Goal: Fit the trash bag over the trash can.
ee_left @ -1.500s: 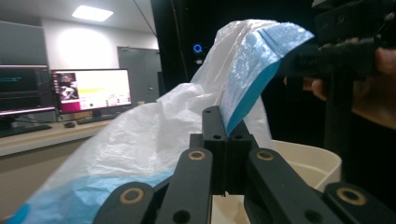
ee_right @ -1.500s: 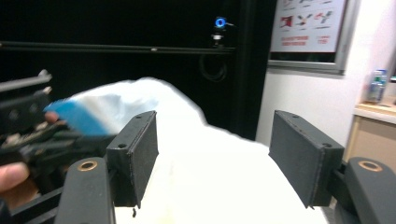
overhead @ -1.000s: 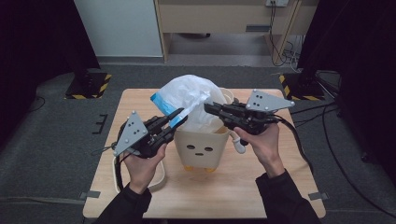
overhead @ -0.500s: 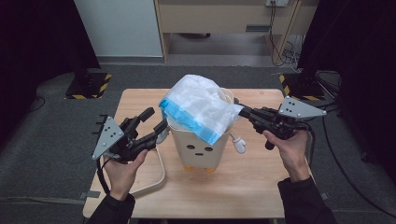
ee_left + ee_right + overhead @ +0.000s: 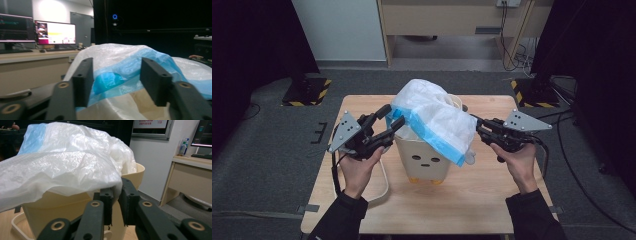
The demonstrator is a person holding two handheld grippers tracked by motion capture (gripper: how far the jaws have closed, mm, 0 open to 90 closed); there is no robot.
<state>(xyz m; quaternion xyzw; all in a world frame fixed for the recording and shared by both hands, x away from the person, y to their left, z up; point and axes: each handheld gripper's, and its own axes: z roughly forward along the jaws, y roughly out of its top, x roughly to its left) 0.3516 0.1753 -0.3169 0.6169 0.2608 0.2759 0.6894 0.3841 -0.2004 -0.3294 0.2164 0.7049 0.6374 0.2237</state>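
Observation:
A cream bin (image 5: 424, 160) with a face on its front stands mid-table. A white plastic bag (image 5: 432, 112) with a blue band is draped over its top. My left gripper (image 5: 392, 117) is at the bin's left rim; its jaws stand apart and have just been closing a little. The blue band (image 5: 120, 75) lies between and beyond them, unpressed. My right gripper (image 5: 476, 127) is at the bag's right edge. Its jaws (image 5: 117, 192) have just been opening to a narrow gap, and the bag's edge (image 5: 65, 162) hangs into it above the bin (image 5: 62, 207).
A cream ring (image 5: 382, 185) lies on the wooden table (image 5: 462, 210) to the left of the bin. Yellow-black striped stands (image 5: 304, 92) sit on the floor behind the table's corners. A desk with monitors (image 5: 53, 33) is far off.
Both grippers, close together over the bin a second ago, have pulled apart to its left and right, spreading the bag across the top. The left jaws have widened.

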